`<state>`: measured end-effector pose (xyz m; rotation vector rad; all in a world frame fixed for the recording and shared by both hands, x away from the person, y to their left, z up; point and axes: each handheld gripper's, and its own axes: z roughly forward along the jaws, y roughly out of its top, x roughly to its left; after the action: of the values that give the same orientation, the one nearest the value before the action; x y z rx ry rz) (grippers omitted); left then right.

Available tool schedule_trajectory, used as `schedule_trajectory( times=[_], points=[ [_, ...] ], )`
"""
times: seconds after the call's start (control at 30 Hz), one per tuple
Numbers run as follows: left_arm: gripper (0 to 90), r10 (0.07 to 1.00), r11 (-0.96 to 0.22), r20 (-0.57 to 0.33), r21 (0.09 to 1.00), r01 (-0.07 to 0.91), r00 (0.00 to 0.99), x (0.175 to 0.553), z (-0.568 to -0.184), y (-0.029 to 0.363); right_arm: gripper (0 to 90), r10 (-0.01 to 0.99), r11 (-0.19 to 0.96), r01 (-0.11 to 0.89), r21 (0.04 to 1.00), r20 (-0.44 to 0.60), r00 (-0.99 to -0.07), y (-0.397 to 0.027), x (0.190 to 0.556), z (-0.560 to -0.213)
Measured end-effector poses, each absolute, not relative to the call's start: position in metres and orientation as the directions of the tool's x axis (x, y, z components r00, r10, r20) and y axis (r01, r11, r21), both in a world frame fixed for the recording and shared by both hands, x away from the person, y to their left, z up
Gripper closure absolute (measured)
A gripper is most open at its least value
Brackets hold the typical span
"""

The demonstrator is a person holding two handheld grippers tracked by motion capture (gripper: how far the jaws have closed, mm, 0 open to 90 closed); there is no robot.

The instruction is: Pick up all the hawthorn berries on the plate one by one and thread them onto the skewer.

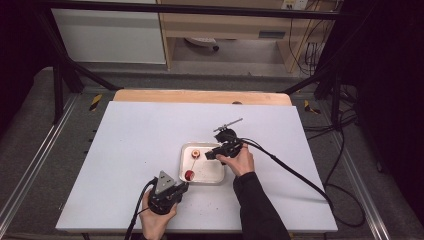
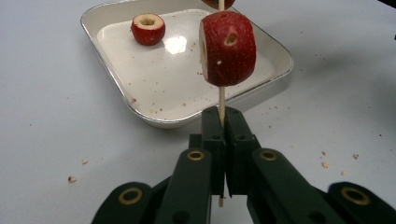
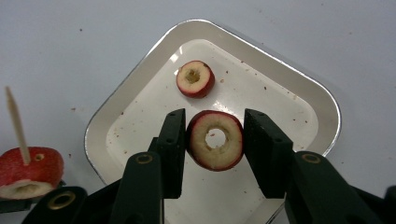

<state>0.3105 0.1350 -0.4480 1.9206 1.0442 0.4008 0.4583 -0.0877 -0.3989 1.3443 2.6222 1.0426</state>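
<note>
My left gripper [image 2: 222,111] is shut on a thin wooden skewer [image 2: 221,100] that stands up between its jaws. A red cored fruit piece [image 2: 228,48] is threaded on the skewer; in the high view this piece [image 1: 189,175] hangs over the near left corner of the white tray [image 1: 216,179]. My right gripper [image 3: 215,115] is shut on a cored fruit ring [image 3: 215,140], cut face toward the camera, held above the tray [image 3: 299,88]. A second loose cored piece [image 3: 195,78] [image 1: 196,153] lies in the tray beyond it. In the high view the right gripper [image 1: 210,155] reaches in from the tray's right side.
The tray [image 2: 116,74] sits mid-table on a white board [image 1: 130,150], with crumbs scattered in and around it. A small metal tool [image 1: 228,124] lies behind the right hand. Cables trail off both grippers.
</note>
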Motion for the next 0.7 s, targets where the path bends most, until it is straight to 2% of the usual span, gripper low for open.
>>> schedule_trajectory(
  times=[0.7],
  points=[
    [88.0, 0.783, -0.255, -0.125, 0.829, 0.498, 0.609, 0.308, -0.447, 0.124, 60.9, 0.673, 0.132, 0.644, 0.753, 0.410, -0.616, -0.114, 0.421, -0.401]
  ],
)
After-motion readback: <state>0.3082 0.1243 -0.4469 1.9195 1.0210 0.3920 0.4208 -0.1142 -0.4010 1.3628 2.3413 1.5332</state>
